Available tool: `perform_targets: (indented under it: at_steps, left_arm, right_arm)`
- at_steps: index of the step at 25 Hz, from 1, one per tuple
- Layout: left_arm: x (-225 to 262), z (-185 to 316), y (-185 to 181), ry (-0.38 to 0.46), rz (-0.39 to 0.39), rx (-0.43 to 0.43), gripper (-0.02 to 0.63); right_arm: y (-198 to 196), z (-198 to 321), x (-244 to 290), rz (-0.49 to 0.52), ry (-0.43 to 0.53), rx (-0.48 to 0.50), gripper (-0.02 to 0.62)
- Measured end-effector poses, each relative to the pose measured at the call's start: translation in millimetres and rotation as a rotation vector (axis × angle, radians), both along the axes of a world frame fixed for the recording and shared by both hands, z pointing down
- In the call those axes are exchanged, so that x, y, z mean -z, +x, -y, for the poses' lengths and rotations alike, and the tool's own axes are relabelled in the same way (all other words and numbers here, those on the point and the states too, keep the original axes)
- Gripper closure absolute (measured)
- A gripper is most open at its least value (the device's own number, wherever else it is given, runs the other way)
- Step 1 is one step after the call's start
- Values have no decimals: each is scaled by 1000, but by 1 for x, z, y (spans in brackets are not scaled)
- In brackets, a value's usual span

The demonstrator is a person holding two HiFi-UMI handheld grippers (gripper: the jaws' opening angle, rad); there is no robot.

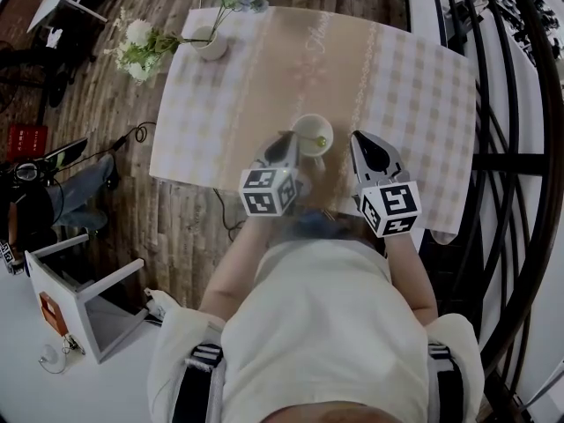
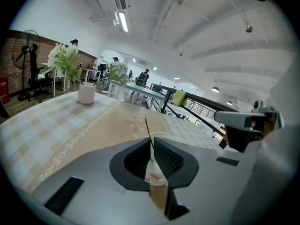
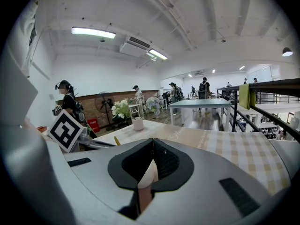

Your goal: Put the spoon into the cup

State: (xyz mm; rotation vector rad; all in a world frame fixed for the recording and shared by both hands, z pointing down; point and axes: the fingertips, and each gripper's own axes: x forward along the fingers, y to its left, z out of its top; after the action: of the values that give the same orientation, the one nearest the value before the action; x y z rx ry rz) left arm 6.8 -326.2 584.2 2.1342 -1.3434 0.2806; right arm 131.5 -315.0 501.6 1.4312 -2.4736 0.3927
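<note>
From the head view, a white round cup [image 1: 308,130] stands near the front edge of a table under a pale checked cloth with a beige middle band [image 1: 414,86]. A thin spoon with a yellow-green end [image 1: 322,141] sits inside the cup, against its right side. The left tongs [image 1: 291,144] touch the cup's left rim. The right tongs [image 1: 359,139] hang just beside the cup on its right, apart from it. A white vase of flowers [image 1: 210,42] stands at the far left corner.

In the left gripper view, the left tongs [image 2: 151,153] are closed to a thin seam on a strip of white, faintly patterned wall, seemingly the cup's. The spoon's handle rises just beyond.

In the right gripper view, the right tongs [image 3: 151,156] are closed and hold nothing.
</note>
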Motion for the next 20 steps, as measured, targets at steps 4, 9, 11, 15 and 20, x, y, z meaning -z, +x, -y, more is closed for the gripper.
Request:
perform_targets:
  at_steps: [4, 9, 11, 15, 20]
  left_arm:
    - [-5, -1, -4, -4, 35, 2, 599]
    - [-8, -5, -8, -11, 32, 9, 568]
    - [-6, -7, -11, -4, 19, 9, 523]
    - [3, -11, -18, 16, 14, 28, 520]
    - [26, 12, -15, 39, -6, 56, 512]
  right_arm:
    - [-2, -2, -1, -1, 5, 5, 595]
    - [2, -8, -2, -2, 14, -8, 595]
    - [2, -12, -1, -1, 18, -14, 595]
    - [3, -20, 1, -7, 19, -17, 595]
    - [7, 4, 14, -11, 23, 4, 595]
